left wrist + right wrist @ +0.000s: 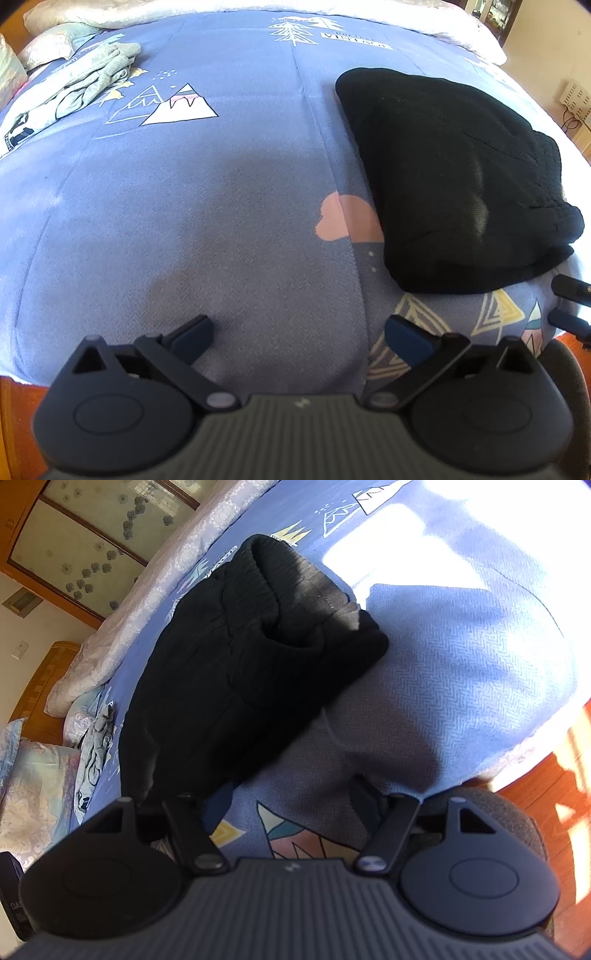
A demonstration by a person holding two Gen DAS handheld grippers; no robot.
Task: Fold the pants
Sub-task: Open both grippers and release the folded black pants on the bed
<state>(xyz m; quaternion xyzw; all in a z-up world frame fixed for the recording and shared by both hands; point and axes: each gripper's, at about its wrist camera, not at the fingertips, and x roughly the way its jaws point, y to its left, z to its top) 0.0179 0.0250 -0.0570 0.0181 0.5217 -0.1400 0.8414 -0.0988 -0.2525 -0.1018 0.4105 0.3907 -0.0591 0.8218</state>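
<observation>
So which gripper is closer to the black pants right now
Right. The right gripper sits open at the near edge of the black pants; the left gripper, also open, is over bare bedspread beside them.

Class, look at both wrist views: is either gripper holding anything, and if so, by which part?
Nothing is held. The left gripper and right gripper are open over the bedspread; the black pants lie untouched.
</observation>
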